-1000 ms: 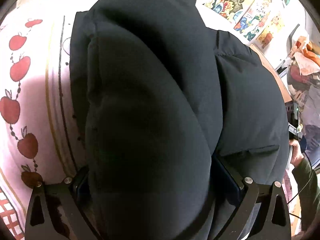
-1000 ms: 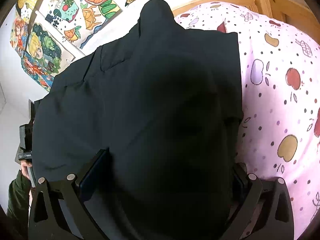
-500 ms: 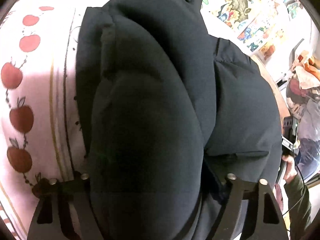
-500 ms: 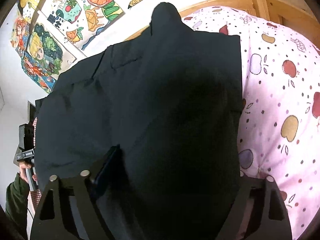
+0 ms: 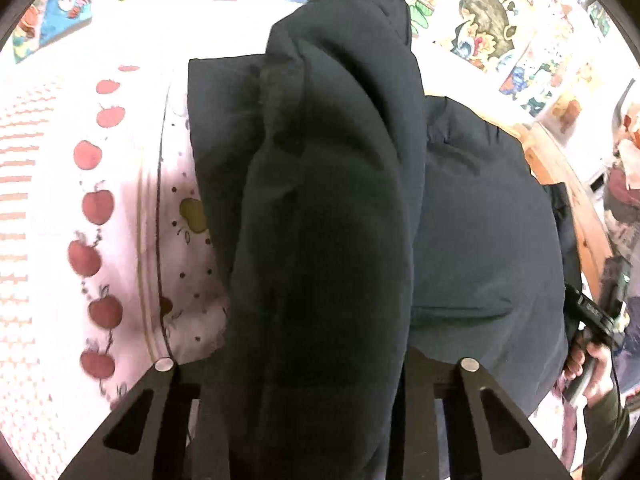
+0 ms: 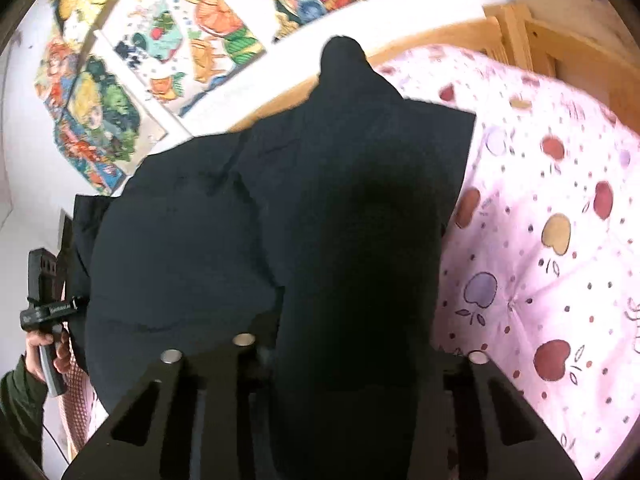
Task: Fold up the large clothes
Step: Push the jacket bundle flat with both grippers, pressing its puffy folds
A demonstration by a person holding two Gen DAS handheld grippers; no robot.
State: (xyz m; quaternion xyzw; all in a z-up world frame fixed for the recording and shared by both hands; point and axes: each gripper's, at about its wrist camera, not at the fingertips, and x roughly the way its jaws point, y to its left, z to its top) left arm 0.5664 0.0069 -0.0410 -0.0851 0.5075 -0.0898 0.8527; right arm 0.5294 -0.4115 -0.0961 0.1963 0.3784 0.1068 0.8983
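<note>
A black puffy jacket [image 5: 480, 220] lies on a pink apple-print bed cover [image 5: 100, 208]. My left gripper [image 5: 316, 380] has a thick fold of its left side bunched between the jaws, which are closing and pinch the fabric. The fold hangs lifted off the cover. In the right wrist view the jacket [image 6: 200, 240] spreads to the left, and my right gripper [image 6: 356, 360] is closing on a raised fold of its right side in the same way. The pads of both are hidden in the fabric. Each view shows the other gripper at its edge, held in a hand [image 5: 584, 364].
The pink cover [image 6: 540, 280] stretches to the right of the jacket. A wooden bed frame [image 6: 516, 20] runs along the far side, below a wall of colourful posters [image 6: 160, 40]. A green sleeve [image 6: 20, 400] is at the lower left.
Both pairs of jaws have narrowed from wide open until they pinch the jacket folds. Both grippers have risen, the fabric has come up with them, and more of the cover and wall shows.
</note>
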